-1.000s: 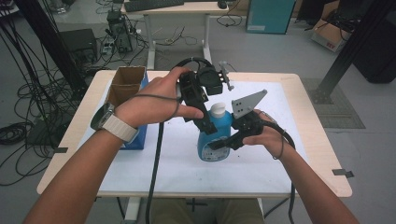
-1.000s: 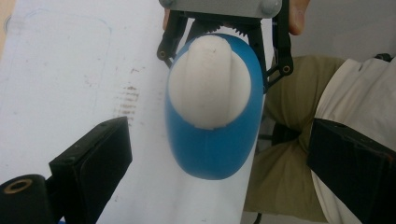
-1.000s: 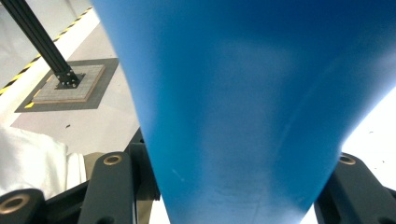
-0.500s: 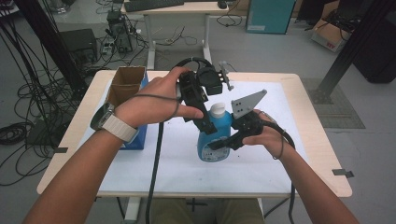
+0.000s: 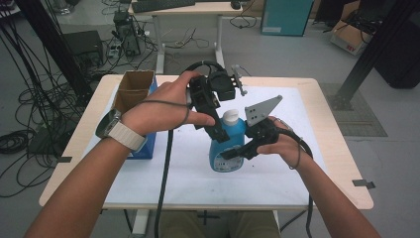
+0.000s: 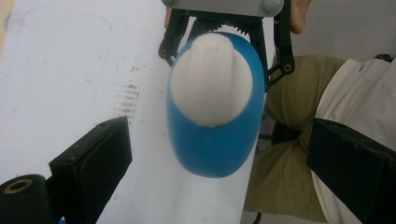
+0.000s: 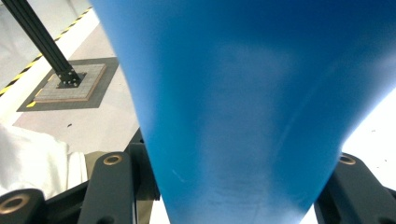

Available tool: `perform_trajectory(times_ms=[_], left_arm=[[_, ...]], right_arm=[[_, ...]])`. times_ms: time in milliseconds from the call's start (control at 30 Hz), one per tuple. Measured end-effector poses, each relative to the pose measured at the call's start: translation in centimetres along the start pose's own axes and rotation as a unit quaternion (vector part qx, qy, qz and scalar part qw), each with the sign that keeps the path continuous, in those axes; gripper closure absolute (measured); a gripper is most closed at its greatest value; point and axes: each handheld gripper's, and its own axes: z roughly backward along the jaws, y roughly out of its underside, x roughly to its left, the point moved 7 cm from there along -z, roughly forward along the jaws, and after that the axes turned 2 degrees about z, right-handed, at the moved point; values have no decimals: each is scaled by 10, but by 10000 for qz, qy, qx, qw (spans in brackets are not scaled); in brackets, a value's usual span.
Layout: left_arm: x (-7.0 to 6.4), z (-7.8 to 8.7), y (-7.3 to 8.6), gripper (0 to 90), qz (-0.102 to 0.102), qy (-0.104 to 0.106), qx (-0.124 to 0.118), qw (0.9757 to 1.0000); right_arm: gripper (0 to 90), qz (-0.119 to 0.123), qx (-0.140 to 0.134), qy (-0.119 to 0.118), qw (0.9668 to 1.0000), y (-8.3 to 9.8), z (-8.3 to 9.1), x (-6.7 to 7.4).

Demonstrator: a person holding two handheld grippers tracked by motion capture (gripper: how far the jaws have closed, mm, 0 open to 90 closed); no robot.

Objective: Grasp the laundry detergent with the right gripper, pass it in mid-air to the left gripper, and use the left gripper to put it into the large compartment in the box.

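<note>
A blue bottle (image 5: 227, 151) with a white cap (image 5: 230, 117) stands upright on the white mat (image 5: 282, 173). My right gripper (image 5: 236, 150) comes in from the right and is shut on the bottle's body; in the right gripper view the blue wall (image 7: 243, 93) sits tight between both jaws. My left gripper (image 5: 218, 133) points down at the bottle's neck from above and is open. In the left gripper view its black fingers (image 6: 93, 158) stand wide apart on either side of the cap (image 6: 210, 84), touching nothing.
An open cardboard box (image 5: 132, 87) stands at the table's far left on a blue object (image 5: 144, 148). A wooden table edge (image 5: 346, 163) runs around the mat. On the floor behind are a desk (image 5: 198, 7), cables and a black frame post (image 5: 366, 54).
</note>
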Motion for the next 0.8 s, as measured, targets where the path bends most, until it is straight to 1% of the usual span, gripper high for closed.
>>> perform_trajectory(times_ms=[500, 533, 600, 733, 800], left_arm=[[0, 0, 0, 72, -3, -18, -25, 10000], [0, 0, 0, 72, -4, 9, -11, 10000], [0, 0, -1, 73, -2, -37, -21, 10000], [0, -2, -1, 72, -14, -48, -7, 10000], [0, -3, -1, 72, 7, -4, -6, 10000]], right_arm=[[439, -2, 13, -5, 10000, 0, 0, 0], [440, -5, 5, 4, 10000, 0, -1, 0], [440, -3, 1, -11, 10000, 0, -1, 1], [439, 22, -1, -19, 10000, -2, -1, 1], [440, 10, 8, -19, 10000, -2, -1, 2]])
